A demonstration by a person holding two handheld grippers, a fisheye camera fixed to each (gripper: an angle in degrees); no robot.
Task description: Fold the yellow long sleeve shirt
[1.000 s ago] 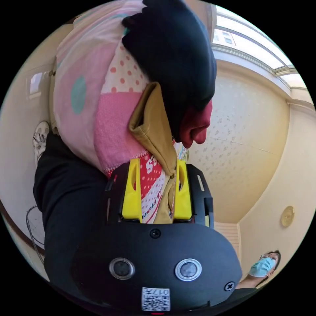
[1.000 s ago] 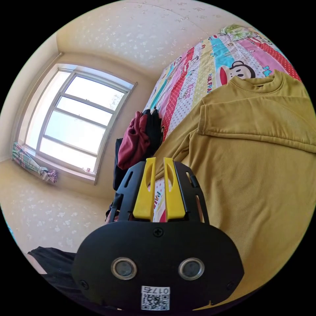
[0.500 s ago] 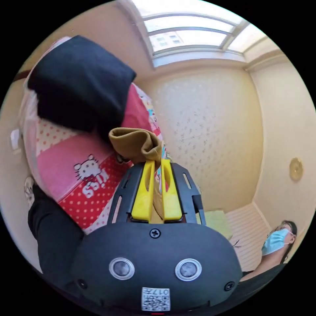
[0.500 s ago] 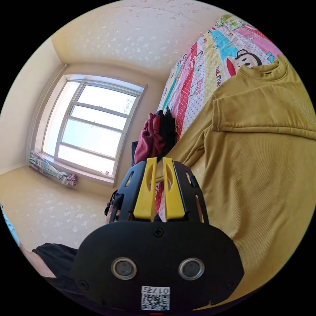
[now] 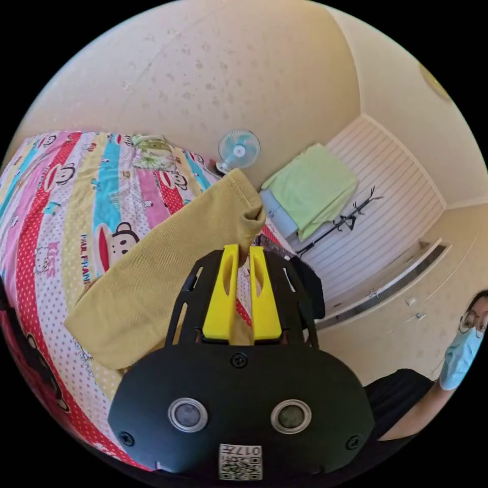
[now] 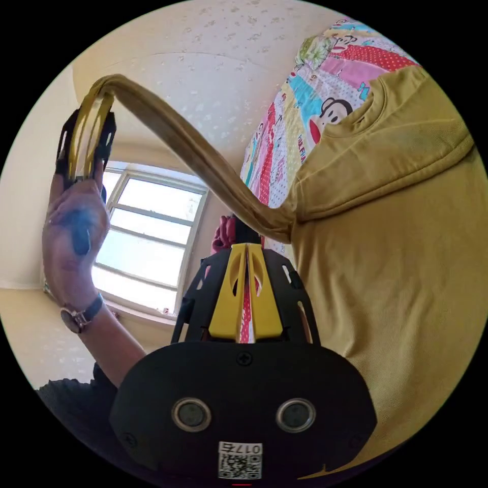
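The yellow long sleeve shirt (image 6: pixel 386 244) lies flat on the cartoon-print bed sheet (image 6: pixel 284 147), its collar toward the far end. One sleeve (image 6: pixel 193 147) rises off the bed in a long arc to my left gripper (image 6: pixel 87 119), held high in a hand. In the left gripper view my left gripper (image 5: pixel 242 249) is shut on the sleeve's cuff (image 5: pixel 239 201), and the sleeve (image 5: pixel 147 284) hangs down over the sheet (image 5: pixel 56 213). My right gripper (image 6: pixel 247 248) is shut, tips together just under the shirt's armpit, with no cloth visible between them.
A maroon and black pile of clothes (image 6: pixel 226 236) sits at the bed's edge by the window (image 6: pixel 147 229). A small fan (image 5: pixel 239 148), a green cloth over furniture (image 5: pixel 310 185) and a coat stand (image 5: pixel 351 221) stand past the bed. A masked person (image 5: pixel 457 351) is nearby.
My left gripper has lifted the cuff high off the bed, and its view has swung from the clothes pile to the sheet. My right gripper's jaws have closed fully.
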